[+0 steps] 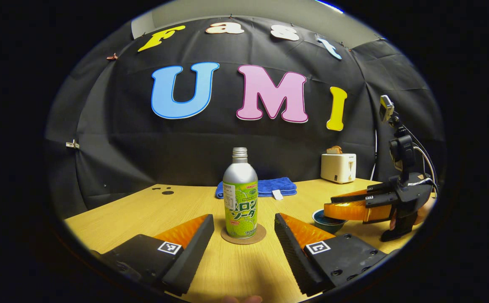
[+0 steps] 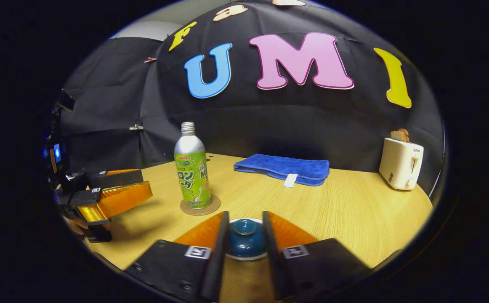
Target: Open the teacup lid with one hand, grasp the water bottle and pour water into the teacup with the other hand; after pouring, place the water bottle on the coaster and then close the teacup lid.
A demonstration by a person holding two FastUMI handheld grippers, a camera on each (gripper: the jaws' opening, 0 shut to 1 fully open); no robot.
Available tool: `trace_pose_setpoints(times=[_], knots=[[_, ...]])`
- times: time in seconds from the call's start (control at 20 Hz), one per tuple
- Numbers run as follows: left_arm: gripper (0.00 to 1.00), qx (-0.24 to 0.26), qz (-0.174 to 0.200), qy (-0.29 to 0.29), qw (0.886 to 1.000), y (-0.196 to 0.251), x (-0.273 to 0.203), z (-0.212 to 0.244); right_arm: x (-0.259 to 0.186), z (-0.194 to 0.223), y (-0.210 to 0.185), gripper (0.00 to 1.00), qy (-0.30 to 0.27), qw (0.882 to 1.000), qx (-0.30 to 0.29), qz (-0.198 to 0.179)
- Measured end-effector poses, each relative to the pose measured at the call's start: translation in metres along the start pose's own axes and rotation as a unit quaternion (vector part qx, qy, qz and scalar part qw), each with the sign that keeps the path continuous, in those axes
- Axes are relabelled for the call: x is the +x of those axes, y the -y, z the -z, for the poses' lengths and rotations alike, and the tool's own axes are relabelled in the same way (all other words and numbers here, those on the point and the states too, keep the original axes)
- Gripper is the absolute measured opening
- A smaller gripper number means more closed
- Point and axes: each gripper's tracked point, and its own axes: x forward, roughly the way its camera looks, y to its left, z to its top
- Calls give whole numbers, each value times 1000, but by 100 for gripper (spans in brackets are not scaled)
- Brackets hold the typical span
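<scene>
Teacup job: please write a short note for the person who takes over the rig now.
Left gripper: open, empty, facing the water bottle, which stands on the coaster.
Right gripper: fingers on both sides of the teacup lid; whether they press it, I cannot tell.
Done: bottle is on the coaster. Whether water was poured, I cannot tell.
Left: confirm the lid sits on the teacup, then release.

The water bottle (image 1: 240, 198) wears a green label with large Japanese katakana reading roughly "メロンソーダ" and a small red brand line at its top, seemingly "SANGARIA", while the white toaster (image 2: 401, 165) at three o'clock bears a tiny word, too small to read.
</scene>
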Motion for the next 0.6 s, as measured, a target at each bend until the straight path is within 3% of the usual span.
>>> trace_pose_setpoints(times=[0.15, 0.35, 0.6], knots=[[92, 0, 0, 0, 1000, 0, 1, 0, -13, -10, 3, 98, 32, 999, 10, 4], [92, 0, 0, 1, 1000, 0, 0, -1, -46, -22, 11, 100, 90, 996, 4, 29], [92, 0, 0, 1, 1000, 0, 0, 0, -87, -15, 20, 100, 96, 994, -3, 59]])
